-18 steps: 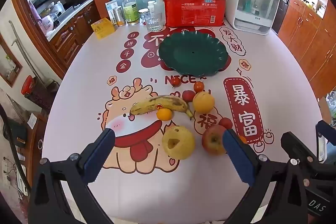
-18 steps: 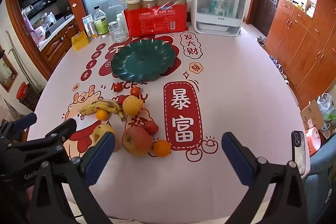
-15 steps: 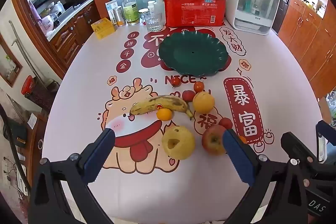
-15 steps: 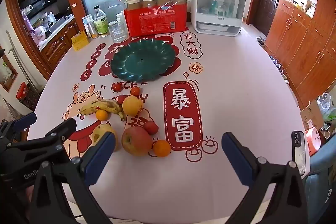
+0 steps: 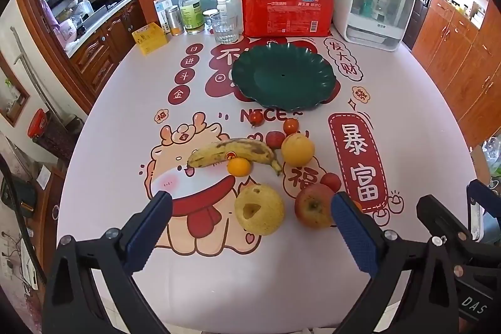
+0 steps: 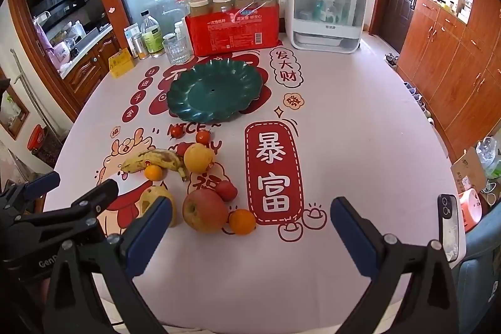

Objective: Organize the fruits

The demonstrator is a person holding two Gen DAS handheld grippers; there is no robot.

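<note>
Loose fruit lies mid-table: a spotted banana (image 5: 233, 152), a yellow pear (image 5: 259, 209), a red apple (image 5: 313, 205), a large orange (image 5: 297, 148), a small mandarin (image 5: 239, 167) and small tomatoes (image 5: 256, 118). Behind them sits an empty dark green plate (image 5: 283, 76). My left gripper (image 5: 250, 232) hangs open over the near table edge, the pear and apple just beyond its fingers. My right gripper (image 6: 250, 232) is open too, to the right of the fruit; the apple (image 6: 205, 210) and a second mandarin (image 6: 242, 221) lie ahead of its left finger. Nothing is held.
At the table's far edge stand a red pack of paper cups (image 5: 286, 10), a white cabinet-like box (image 5: 374, 5), a glass (image 5: 224, 27), bottles (image 5: 190, 10) and a yellow box (image 5: 148, 38). A phone (image 6: 449, 229) lies at the right edge. Wooden cabinets line the right wall.
</note>
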